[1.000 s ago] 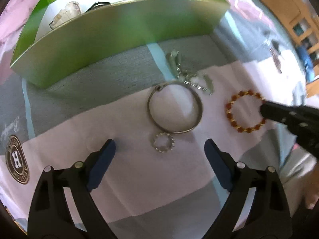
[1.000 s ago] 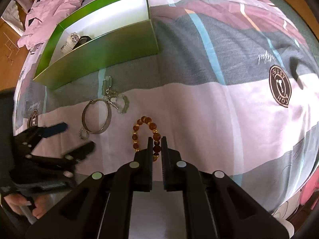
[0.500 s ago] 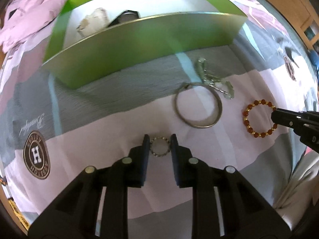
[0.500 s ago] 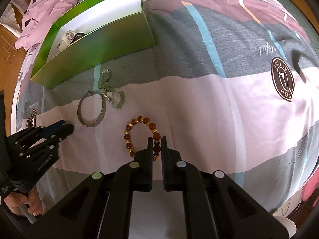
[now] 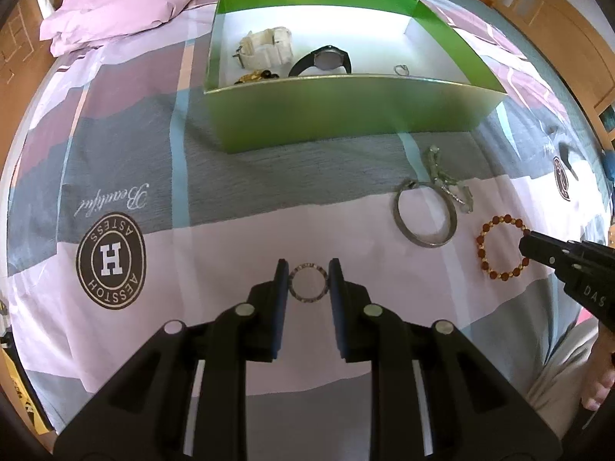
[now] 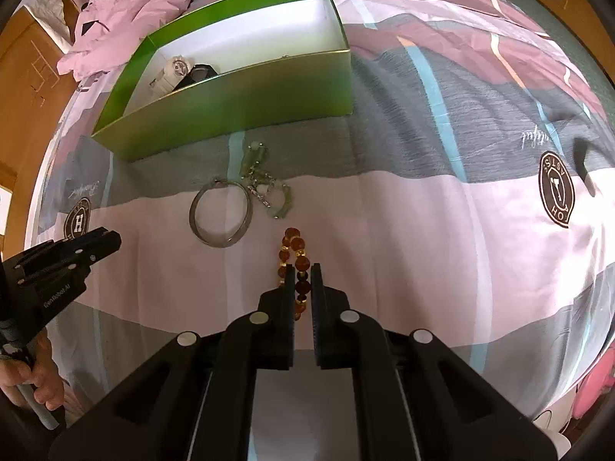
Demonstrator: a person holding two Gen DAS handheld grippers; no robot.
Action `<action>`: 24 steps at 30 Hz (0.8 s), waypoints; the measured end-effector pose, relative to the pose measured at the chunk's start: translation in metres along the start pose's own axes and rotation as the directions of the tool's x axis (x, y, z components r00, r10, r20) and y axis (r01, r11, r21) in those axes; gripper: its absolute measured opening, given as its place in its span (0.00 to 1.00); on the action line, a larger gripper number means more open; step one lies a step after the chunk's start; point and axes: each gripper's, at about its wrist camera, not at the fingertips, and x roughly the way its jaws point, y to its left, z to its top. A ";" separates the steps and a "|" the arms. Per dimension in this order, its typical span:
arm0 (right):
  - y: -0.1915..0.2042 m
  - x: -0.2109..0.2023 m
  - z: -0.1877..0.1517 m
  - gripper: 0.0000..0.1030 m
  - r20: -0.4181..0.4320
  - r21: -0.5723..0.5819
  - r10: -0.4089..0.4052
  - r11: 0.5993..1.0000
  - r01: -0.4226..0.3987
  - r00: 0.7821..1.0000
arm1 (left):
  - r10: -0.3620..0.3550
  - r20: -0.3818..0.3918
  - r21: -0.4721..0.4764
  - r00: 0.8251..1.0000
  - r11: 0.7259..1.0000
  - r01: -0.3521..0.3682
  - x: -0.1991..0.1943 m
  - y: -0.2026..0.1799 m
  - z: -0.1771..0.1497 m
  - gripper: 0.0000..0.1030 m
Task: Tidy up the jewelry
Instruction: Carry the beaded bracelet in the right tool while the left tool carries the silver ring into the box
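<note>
1. Jewelry is split two ways: some sits in the green box (image 5: pixel 346 103) near the far edge of the bed (image 5: pixel 230 176), some lies loose on the bedspread in front of it.
2. Our left gripper (image 5: pixel 307 280) has just closed its jaws and now pinches the small sparkly ring (image 5: pixel 308 283) by its two sides, so it's grasping that ring over the pale pink stripe.
3. Our right gripper (image 6: pixel 300 288) is clenched on the red bead bracelet (image 6: pixel 294 253). A few beads sit between the pads and the rest of the loop sticks out ahead of the fingertips. Can't tell if the loop is still touching the fabric.
4. Between the two grippers, the silver bangle (image 5: pixel 424 213) lies flat on the bedspread, right where the grey stripe meets the pink one.
5. A pale green charm chain (image 5: pixel 447 182) touches the bangle's far side and runs up toward the box's front wall.
6. Inside the box, at its left end, we can see a white watch (image 5: pixel 265 48) and a black watch (image 5: pixel 326 61) beside it. Something gold peeks over the front wall.
7. A tiny ring (image 5: pixel 401 70) sits farther right on the white floor of the box.
</note>
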 end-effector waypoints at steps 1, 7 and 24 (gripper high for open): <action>0.001 -0.001 0.001 0.07 0.002 -0.004 -0.004 1.000 0.004 1.000 | -0.002 0.005 0.001 1.000 1.000 0.002 -0.003 0.000 0.002 0.20; 0.013 -0.031 0.039 0.07 0.086 -0.050 0.000 0.999 0.004 0.996 | -0.056 0.091 0.003 0.994 0.998 0.056 -0.048 0.002 0.050 0.20; 0.040 0.012 0.207 0.07 0.139 -0.165 -0.029 0.985 0.052 0.990 | -0.068 0.039 -0.051 0.997 0.996 0.069 0.057 0.001 0.216 0.20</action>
